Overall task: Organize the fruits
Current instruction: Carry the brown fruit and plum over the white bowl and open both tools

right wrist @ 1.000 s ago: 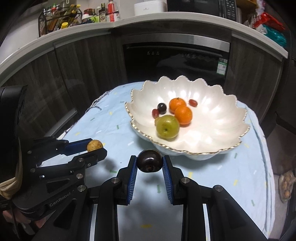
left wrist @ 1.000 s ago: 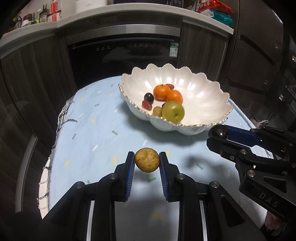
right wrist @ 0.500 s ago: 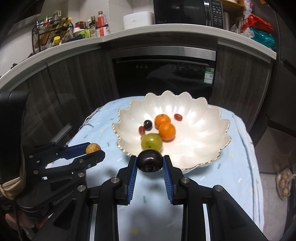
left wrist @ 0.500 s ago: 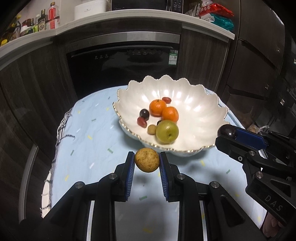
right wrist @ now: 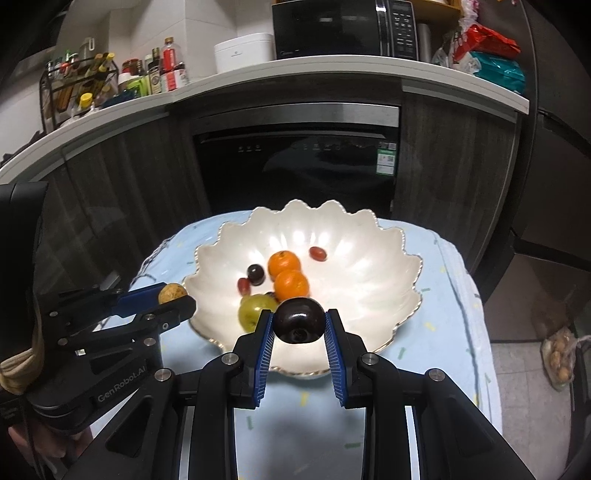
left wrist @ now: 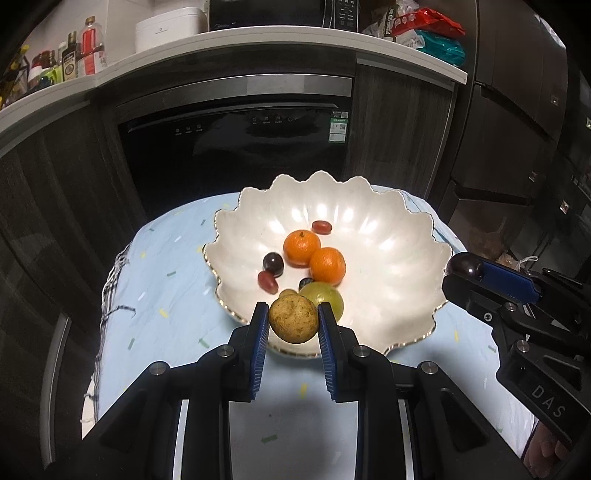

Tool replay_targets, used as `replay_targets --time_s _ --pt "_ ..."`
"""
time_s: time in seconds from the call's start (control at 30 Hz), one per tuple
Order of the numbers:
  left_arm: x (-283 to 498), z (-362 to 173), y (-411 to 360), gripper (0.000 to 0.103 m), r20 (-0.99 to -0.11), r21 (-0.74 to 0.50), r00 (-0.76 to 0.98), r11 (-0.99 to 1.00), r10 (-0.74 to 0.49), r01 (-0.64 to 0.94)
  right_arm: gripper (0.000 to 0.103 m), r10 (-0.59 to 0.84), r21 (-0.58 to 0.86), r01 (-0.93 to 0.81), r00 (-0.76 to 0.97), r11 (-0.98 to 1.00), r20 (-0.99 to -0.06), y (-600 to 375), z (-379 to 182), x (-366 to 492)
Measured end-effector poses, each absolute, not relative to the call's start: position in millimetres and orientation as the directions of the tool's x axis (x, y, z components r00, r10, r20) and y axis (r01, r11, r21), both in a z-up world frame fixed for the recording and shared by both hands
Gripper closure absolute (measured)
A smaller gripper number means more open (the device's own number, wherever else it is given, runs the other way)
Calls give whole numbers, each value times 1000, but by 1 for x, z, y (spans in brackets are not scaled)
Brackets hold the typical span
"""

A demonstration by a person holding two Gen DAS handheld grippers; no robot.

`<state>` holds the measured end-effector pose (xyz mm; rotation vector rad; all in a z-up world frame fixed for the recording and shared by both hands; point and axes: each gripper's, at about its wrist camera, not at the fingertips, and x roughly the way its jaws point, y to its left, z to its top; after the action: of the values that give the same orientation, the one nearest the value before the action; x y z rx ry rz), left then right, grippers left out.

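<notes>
Dim kitchen: dark wood-grain cabinet fronts, a glossy black built-in appliance door (left wrist: pixel 236 155), a pale curved countertop (right wrist: pixel 258 77) above it. On that counter, from the left: a wire rack of bottles and jars (right wrist: pixel 81 88), a white boxy container (right wrist: pixel 243 51), a black microwave (right wrist: pixel 343 27), crinkled red and teal snack bags (right wrist: pixel 487 55).

Below, a small table under a light-blue cloth with scattered confetti flecks (left wrist: pixel 162 288), frayed check edging at its left side.

On the cloth, a wide glossy white ceramic bowl with a scalloped, gold-trimmed rim (left wrist: pixel 388 229). Inside it, left to right: a small oblong red grape-like fruit (left wrist: pixel 267 281), a round dark purple fruit (left wrist: pixel 273 263), a small tan round fruit (left wrist: pixel 287 294) partly hidden, two smooth orange mandarins touching each other (left wrist: pixel 314 254), a smooth green apple-like fruit (left wrist: pixel 325 297), and another oblong red fruit (left wrist: pixel 321 227) apart toward the far side.

Left gripper (left wrist: pixel 293 321), black with ribbed blue pads, clamped on a rough, speckled tan-brown round fruit (left wrist: pixel 293 319), held in the air over the bowl's near left rim.

Right gripper (right wrist: pixel 299 321), same build, closed around a glossy dark plum-like fruit (right wrist: pixel 299 320), stem dimple toward the camera, held over the bowl's near rim, just right of the left gripper.

Lower right on the floor, a clear bag of small brown rounds (right wrist: pixel 559 354).
</notes>
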<state>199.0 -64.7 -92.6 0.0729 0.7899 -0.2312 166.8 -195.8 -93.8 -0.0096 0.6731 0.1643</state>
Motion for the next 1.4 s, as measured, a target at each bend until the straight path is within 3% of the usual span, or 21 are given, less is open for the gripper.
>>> replay_targets --time_s 1.2,1.3,1.37,1.4 --pt "290 -125 -63 76 -767 -35 625 983 -142 180 73 -18 -16 10 696 1000 -718 -228 -124 251" --pt "290 -124 -60 63 -766 -37 628 985 -137 171 73 -17 -19 5 694 1000 -720 -227 -124 252" --pt "290 -123 -59 48 -763 -35 633 986 -130 160 73 -18 -24 1 691 1000 -722 -225 -124 253" --pt "290 -122 -58 45 -761 -33 636 988 -124 154 73 -18 -24 1 690 1000 -724 -225 -124 254"
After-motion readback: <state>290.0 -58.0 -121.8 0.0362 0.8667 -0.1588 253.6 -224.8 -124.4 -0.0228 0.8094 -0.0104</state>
